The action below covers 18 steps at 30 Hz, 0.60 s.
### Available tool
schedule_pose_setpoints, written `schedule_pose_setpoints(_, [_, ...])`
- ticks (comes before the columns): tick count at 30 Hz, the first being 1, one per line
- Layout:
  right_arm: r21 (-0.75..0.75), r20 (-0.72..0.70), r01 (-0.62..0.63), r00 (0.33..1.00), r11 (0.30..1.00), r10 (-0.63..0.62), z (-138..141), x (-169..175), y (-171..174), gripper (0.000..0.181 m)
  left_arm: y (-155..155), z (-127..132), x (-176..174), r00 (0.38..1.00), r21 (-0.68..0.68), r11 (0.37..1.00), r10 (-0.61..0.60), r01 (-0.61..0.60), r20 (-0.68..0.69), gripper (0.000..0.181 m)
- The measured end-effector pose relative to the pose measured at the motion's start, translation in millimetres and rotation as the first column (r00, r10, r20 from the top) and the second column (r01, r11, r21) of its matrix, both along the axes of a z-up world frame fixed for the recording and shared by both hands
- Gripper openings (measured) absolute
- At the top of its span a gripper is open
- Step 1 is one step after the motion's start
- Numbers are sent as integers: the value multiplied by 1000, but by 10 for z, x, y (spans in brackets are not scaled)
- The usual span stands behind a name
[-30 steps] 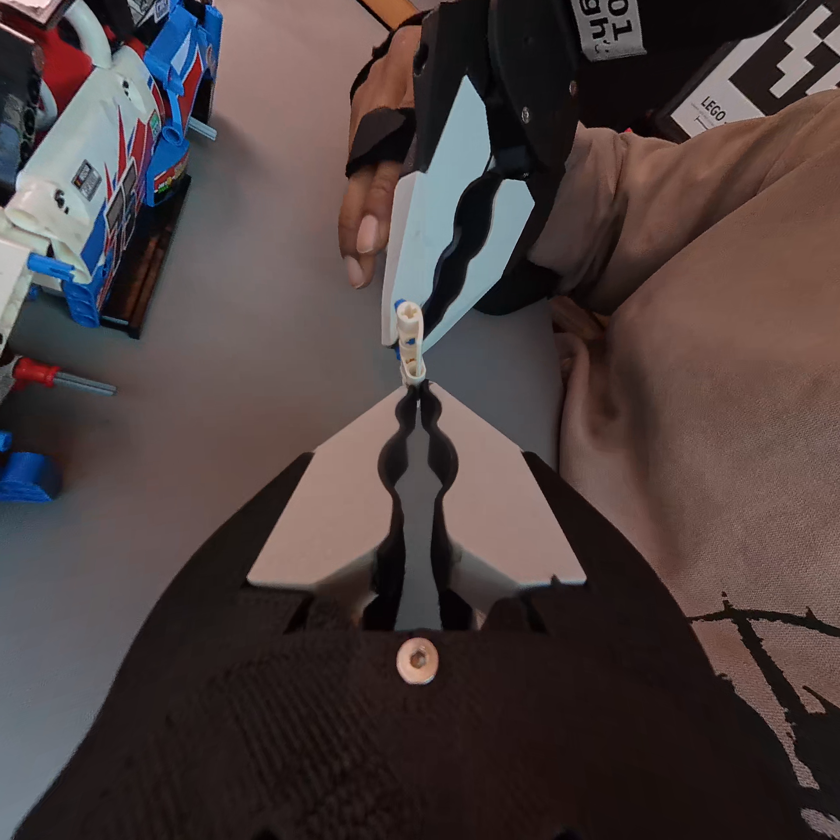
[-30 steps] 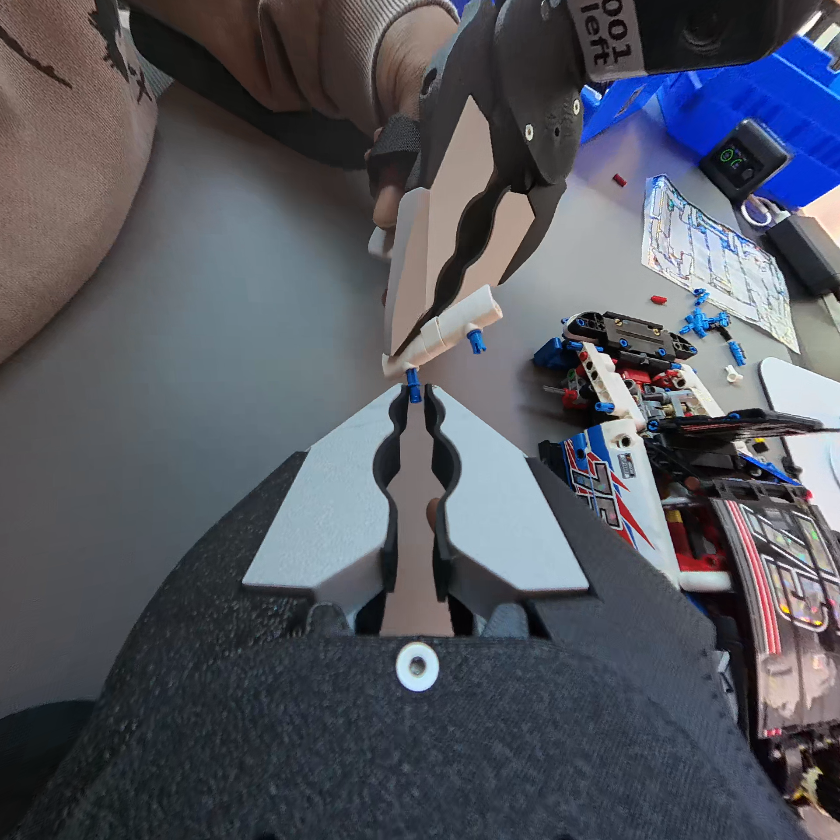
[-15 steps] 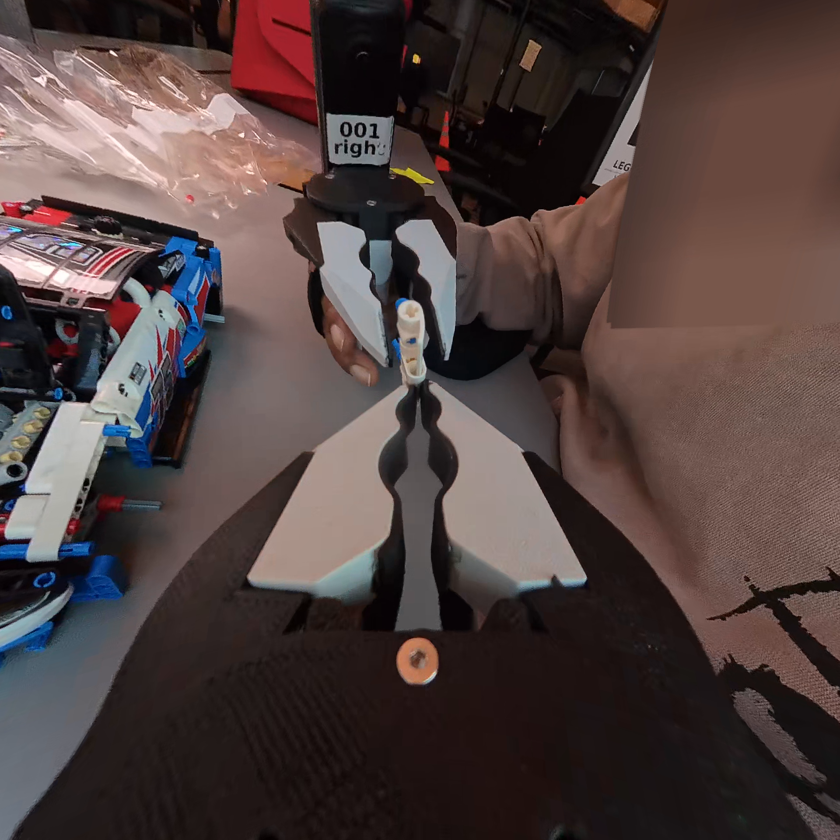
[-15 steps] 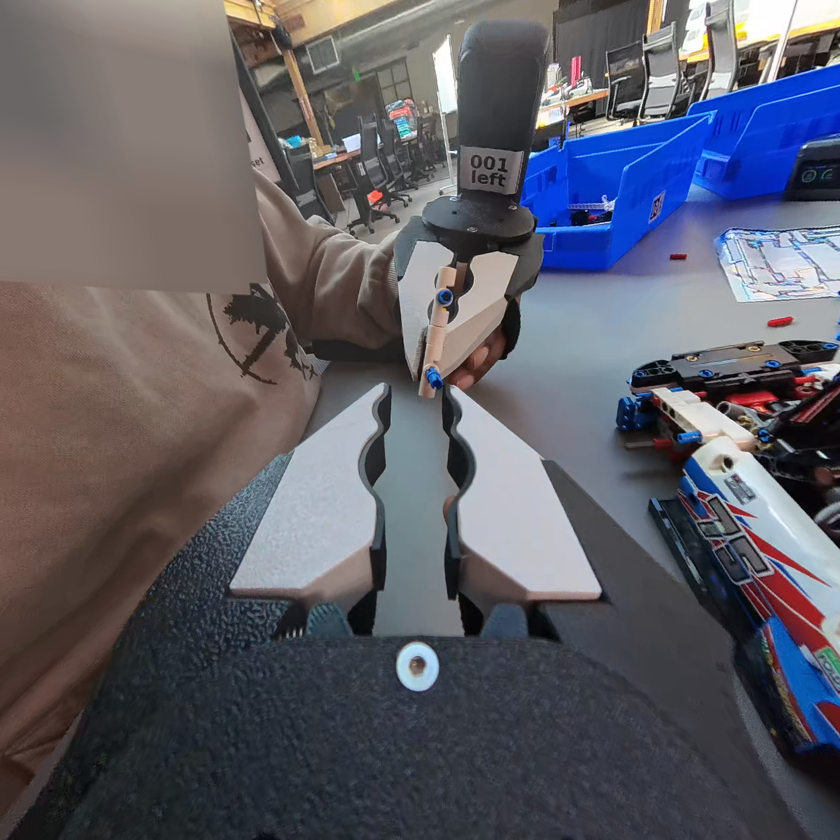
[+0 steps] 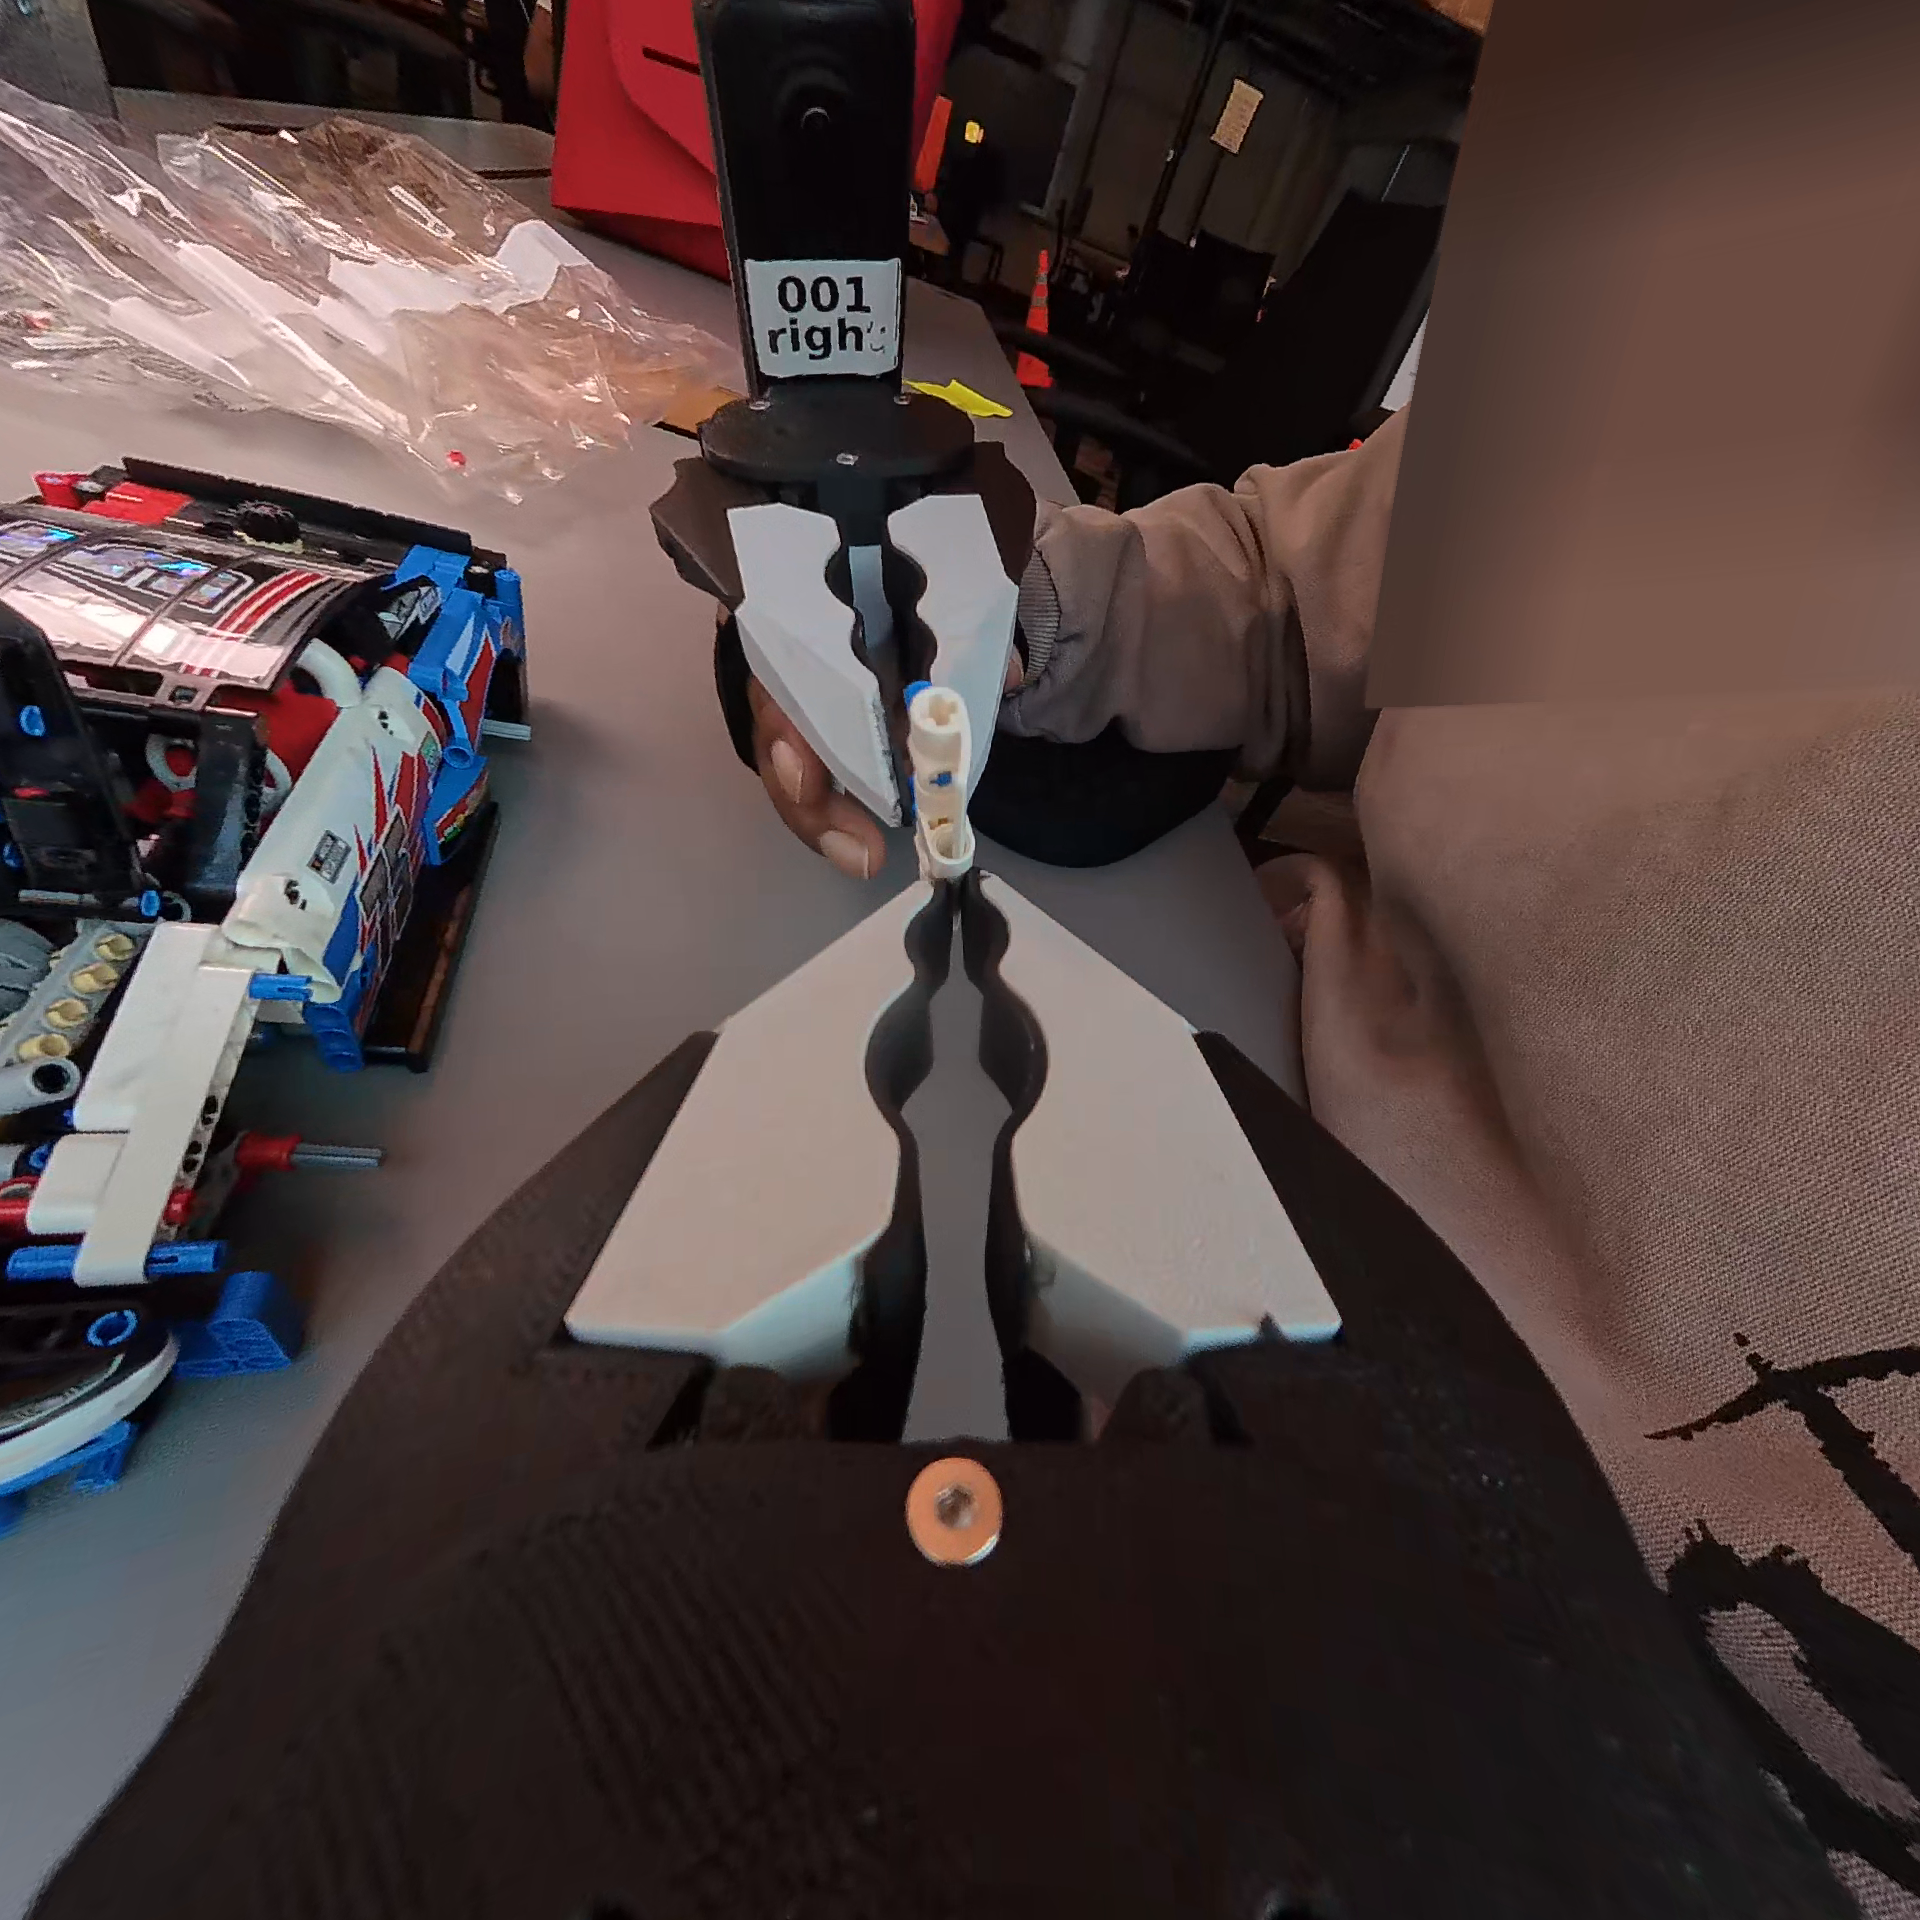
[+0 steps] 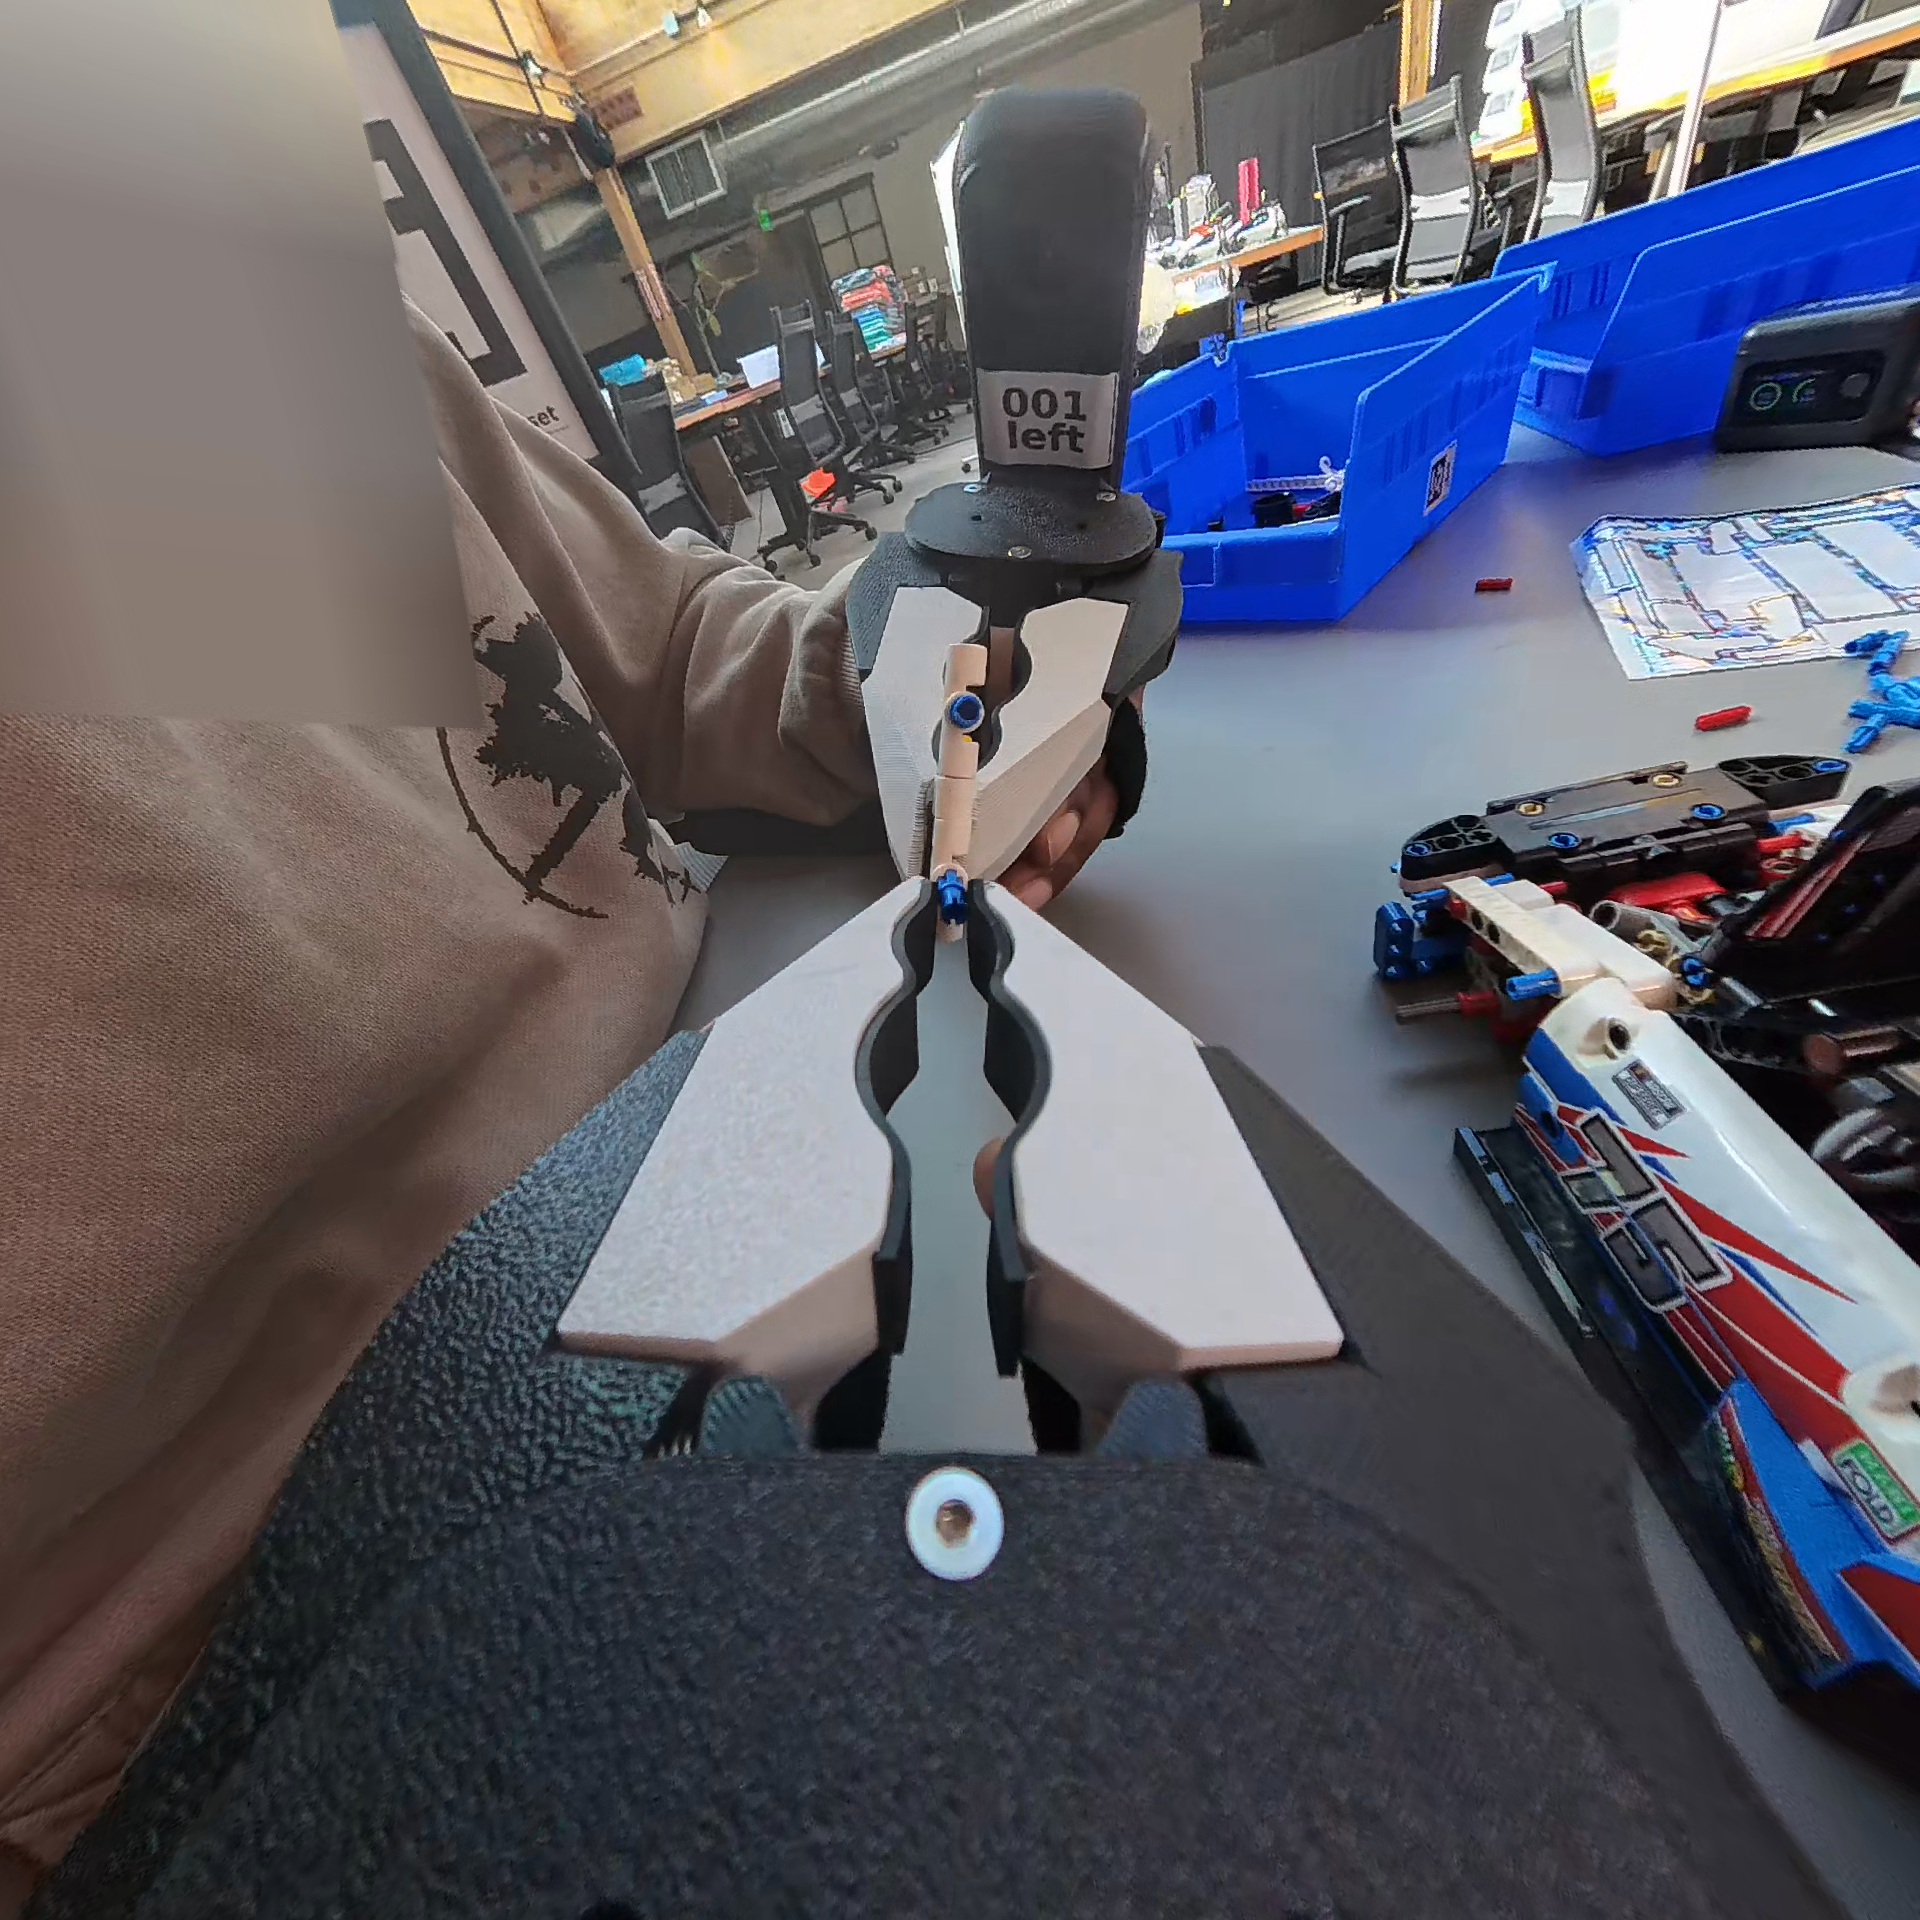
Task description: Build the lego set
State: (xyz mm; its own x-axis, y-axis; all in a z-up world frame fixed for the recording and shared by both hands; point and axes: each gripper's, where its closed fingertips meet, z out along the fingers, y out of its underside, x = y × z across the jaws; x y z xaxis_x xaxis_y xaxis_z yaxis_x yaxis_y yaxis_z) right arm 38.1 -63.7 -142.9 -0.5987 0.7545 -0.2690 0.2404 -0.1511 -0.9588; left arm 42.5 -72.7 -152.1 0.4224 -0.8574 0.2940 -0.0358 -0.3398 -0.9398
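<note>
Presently: left tongs [image 5: 951, 883] clamped on white Technic beam [image 5: 940, 774] | right tongs [image 6: 951, 904] pinching its blue pin [image 6: 950, 896] | beam held above table [image 5: 623, 831] near edge | car model [image 6: 1683, 1195] alongside.

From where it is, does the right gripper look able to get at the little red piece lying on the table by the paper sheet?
Probably not right away. The right gripper is shut on the white beam, whose other end the left gripper holds. The red piece lies bare on the table, off to the side.
</note>
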Motion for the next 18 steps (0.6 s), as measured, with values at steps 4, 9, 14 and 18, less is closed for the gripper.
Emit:
schedule_pose_setpoints(4, [94,17,-6,1000,996,5,-50,12,-19,3,-19,-50,10,1000,-46,999,-11,10,-22,0])
schedule_pose_setpoints(9, [187,95,-47,995,981,30,-211,43,-59,3,-60,-207,49,993,-97,995,-41,30,-110,0])
schedule_pose_setpoints(14, [128,105,-74,993,989,60,-207,63,-98,3,-98,-195,73,994,-79,996,-60,52,-93,0])
schedule_pose_setpoints(18, [28,72,-94,993,995,92,-101,79,-132,3,-131,-94,95,996,-36,997,-76,75,-41,0])
